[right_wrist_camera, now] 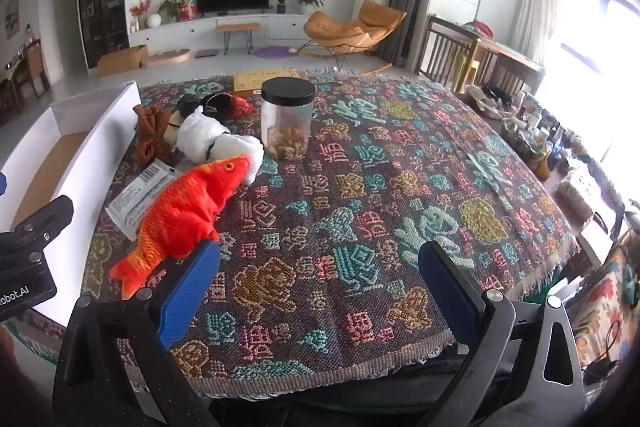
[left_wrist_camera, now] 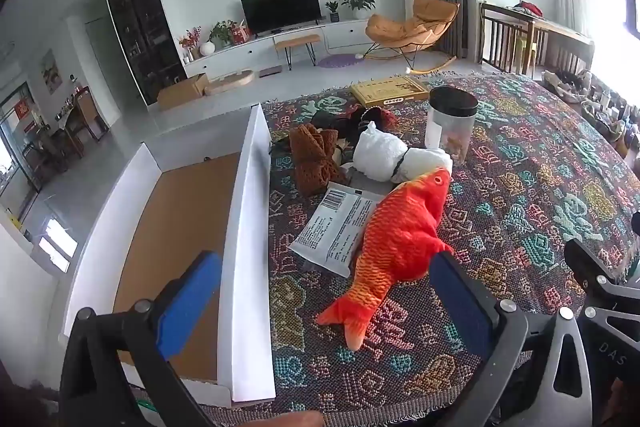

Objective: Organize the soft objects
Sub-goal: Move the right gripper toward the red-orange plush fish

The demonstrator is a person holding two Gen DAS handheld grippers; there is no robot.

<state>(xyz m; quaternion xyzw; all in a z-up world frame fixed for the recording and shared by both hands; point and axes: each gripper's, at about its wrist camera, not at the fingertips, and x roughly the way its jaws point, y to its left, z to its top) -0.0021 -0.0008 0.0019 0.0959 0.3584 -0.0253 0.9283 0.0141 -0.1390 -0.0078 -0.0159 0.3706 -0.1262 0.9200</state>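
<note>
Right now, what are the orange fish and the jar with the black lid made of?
The orange fish looks like soft plush fabric: its printed scales sit on a puffy, stuffed body with floppy fins. The jar seems to be clear plastic, maybe glass, since the brown bits inside show through its wall. Its black lid looks like smooth plastic with a dull shine.

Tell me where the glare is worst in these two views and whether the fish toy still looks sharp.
Left wrist view: the window at the right edge is blown out white, and the fish toy stays crisp with scales readable. Right wrist view: the window washes out the right side and the shelf clutter below it; the fish toy is sharp. Both views bend straight lines at the edges.
</note>
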